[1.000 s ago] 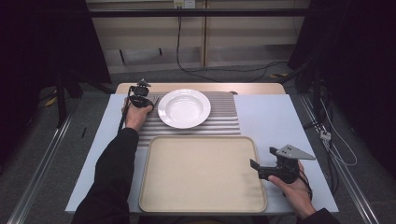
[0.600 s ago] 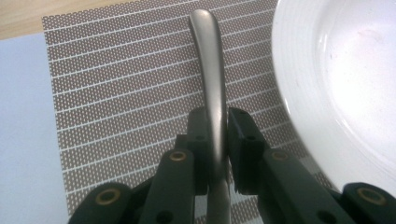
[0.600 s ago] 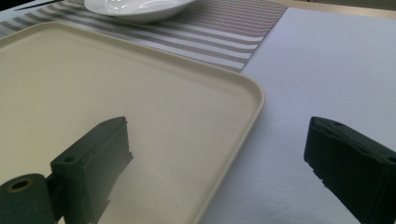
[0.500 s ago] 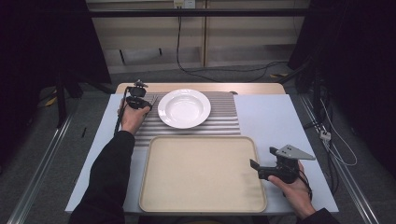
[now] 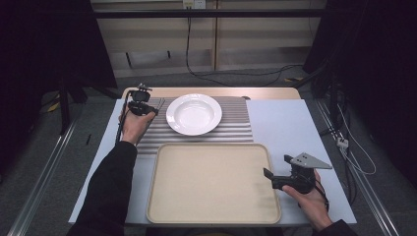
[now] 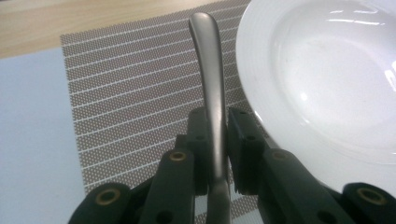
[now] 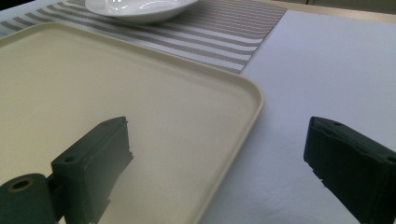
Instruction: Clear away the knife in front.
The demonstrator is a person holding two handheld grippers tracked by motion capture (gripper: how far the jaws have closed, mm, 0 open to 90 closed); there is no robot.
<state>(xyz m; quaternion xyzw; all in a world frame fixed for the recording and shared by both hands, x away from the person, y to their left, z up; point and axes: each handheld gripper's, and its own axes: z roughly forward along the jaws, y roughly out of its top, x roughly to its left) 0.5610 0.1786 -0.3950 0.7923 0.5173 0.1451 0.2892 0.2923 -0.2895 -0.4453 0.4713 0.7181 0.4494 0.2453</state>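
Far left: dark curtain, grey floor with a metal rail (image 5: 44,169) along the table's side. Table (image 5: 290,123) topped in pale blue-white, a wood strip (image 5: 211,92) bare at its far edge. Left gripper (image 5: 140,105) at the far-left corner of the striped mat (image 5: 236,129), jaws clamped on a metal utensil handle (image 6: 208,65); in the left gripper view the handle rises between the jaws over the mat, just beside the plate rim. Which utensil it is cannot be told from that view; thin tines seem to show by the gripper in the high view. White plate (image 5: 193,113) on the mat, centre-far. Beige tray (image 5: 211,182) on the near half of the table, touching the mat's near edge. Right gripper (image 5: 278,178) at the tray's right rim, jaws wide apart, holding nothing; one jaw over the tray, the other over bare table. Behind: wood panelling (image 5: 162,44), black cables (image 5: 231,73) on the floor. Far right: more cables, another rail (image 5: 364,187), dark curtain
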